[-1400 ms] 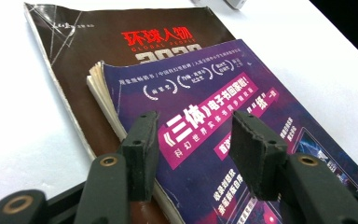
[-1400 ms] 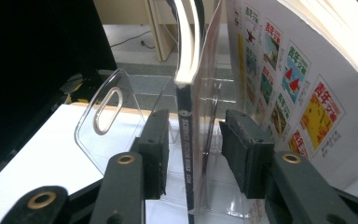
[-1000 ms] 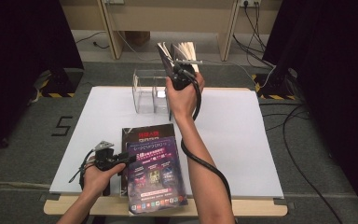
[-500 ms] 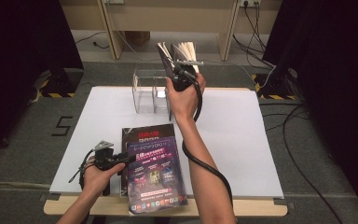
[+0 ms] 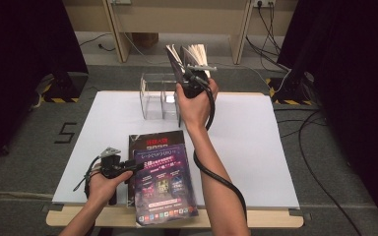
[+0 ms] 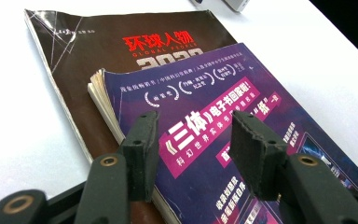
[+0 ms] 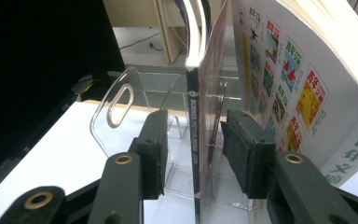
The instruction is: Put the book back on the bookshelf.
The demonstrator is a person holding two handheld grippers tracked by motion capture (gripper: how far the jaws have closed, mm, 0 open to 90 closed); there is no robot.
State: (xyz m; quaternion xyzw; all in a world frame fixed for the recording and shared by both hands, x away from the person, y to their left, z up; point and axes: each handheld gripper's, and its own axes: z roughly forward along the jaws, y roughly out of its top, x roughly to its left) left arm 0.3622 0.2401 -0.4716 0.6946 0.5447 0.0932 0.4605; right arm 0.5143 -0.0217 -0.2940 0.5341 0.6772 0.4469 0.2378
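Two piles of magazines are sharing the white table (image 5: 256, 147), and we are watching both for trouble. At the far side we are working at the clear rack (image 5: 152, 98), which is light and standing loose. A sideways shove from our right hand could be sliding or tipping it.

In it, the standing magazines (image 5: 192, 54) are fanning open at the top. The thick one (image 7: 307, 84) is leaning over the slot, so it may be flopping down or dragging its neighbour along.

Near the front edge, the purple magazine (image 5: 165, 184) is lying askew on the brown magazine (image 5: 155, 139), and its lower end is overhanging the table edge. A careless nudge could be sending it off.

The right gripper (image 7: 193, 126) is straddling the thin magazine (image 7: 192, 93) by its spine, jaws apart and pads not pressing on it. If it closes off-centre, we are risking a buckled cover or a slip.

The left gripper (image 6: 193, 121) is hovering with jaws apart over the purple cover, gripping nothing. Glossy paper is offering little purchase, so the pads may be skidding or creasing the top sheet alone.
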